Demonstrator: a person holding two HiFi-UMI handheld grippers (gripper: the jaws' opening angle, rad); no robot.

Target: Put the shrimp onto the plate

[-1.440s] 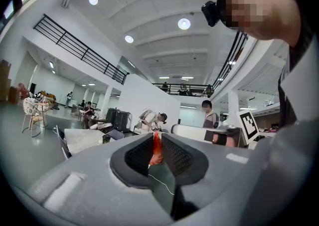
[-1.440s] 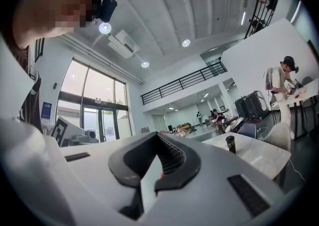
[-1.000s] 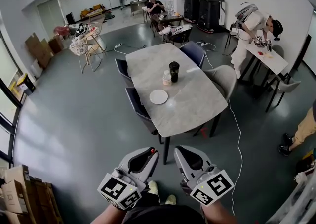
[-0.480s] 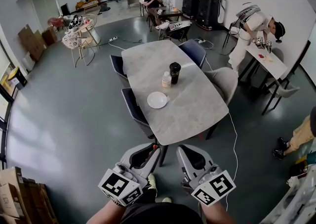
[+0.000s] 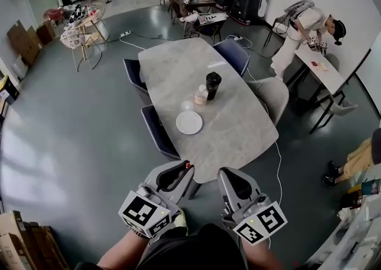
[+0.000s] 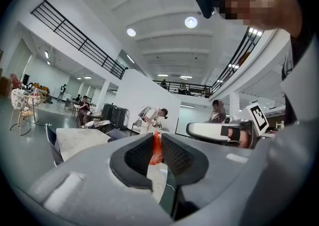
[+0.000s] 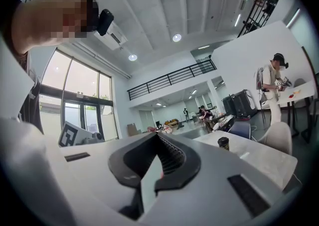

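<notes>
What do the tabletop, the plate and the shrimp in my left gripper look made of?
Tabletop: grey with faint veining, matte; stone or a stone-look laminate.
Plate: plain white, smooth; ceramic or plastic, too small to tell.
Shrimp, pinched by the left gripper: bright orange, slightly glossy; probably a plastic or rubber toy.

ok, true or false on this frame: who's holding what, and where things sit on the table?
1. The left gripper is shut on the shrimp. True.
2. The shrimp lies on the plate. False: the plate is bare, on the table.
3. The right gripper grips the black cup. False: its jaws are shut with no object between them; the cup stands on the table.
4. The black cup stands beyond the plate. True.
</notes>
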